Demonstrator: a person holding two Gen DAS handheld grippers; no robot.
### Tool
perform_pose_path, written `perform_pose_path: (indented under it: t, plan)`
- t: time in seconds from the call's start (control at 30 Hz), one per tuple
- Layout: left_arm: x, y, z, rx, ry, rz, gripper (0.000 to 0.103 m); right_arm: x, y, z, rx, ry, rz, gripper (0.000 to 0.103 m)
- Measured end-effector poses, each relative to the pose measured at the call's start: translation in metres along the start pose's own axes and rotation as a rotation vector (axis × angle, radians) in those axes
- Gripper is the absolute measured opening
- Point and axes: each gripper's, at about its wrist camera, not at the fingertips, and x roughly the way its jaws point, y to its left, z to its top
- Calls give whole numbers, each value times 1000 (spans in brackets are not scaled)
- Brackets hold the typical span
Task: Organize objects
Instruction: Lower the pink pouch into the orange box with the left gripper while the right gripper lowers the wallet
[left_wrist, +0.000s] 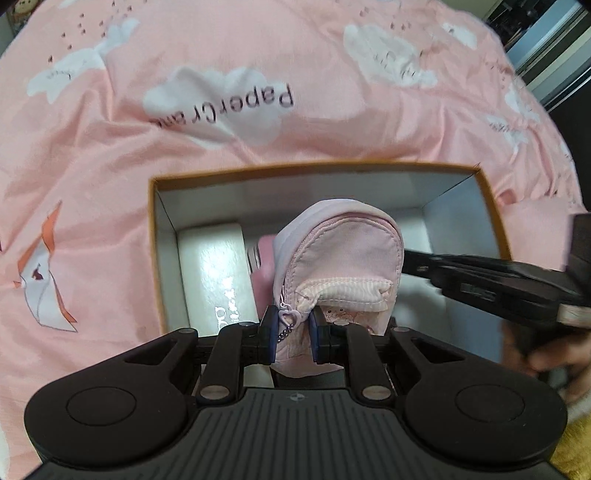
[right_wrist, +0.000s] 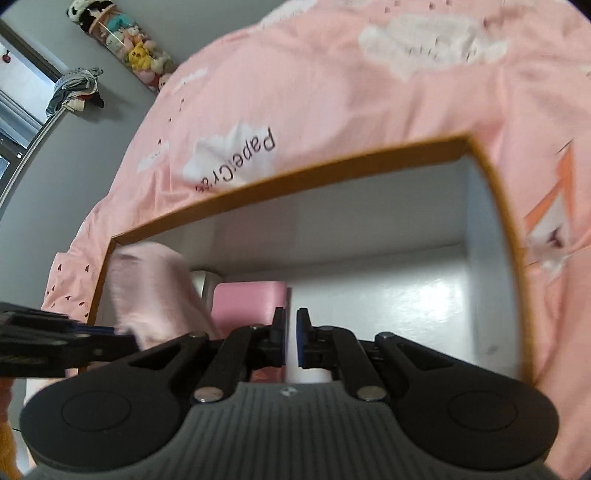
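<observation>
The left gripper (left_wrist: 291, 334) pinches the pink pouch (left_wrist: 340, 258) above the box (left_wrist: 495, 206) for stowing, beside the white case (left_wrist: 214, 273) along its left wall, while the right gripper (right_wrist: 291, 338), jaws nearly closed and empty, steadies nearby.

A big pink blanket (left_wrist: 258, 55) covers the bed. It has white clouds, little dark hearts and paper birds on it. By the grey wall (right_wrist: 85, 155) sits a row of soft toys (right_wrist: 125, 44). Some clothes (right_wrist: 75, 90) hang nearby.
</observation>
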Motion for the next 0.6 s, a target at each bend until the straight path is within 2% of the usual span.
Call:
perform_pose_path:
  t: [0.1, 0.27, 0.4, 0.6]
  plan:
    - [14, 2, 3, -30, 31, 19, 20, -6, -1, 2, -9, -21, 1, 10]
    - [25, 7, 9, -62, 22, 53, 21, -8, 4, -5, -34, -29, 50, 19]
    - [31, 4, 11, -26, -8, 91, 22, 1, 8, -7, -42, -12, 96, 20]
    - [33, -7, 4, 81, -97, 141, 25, 15, 12, -5, -33, 33, 103, 20]
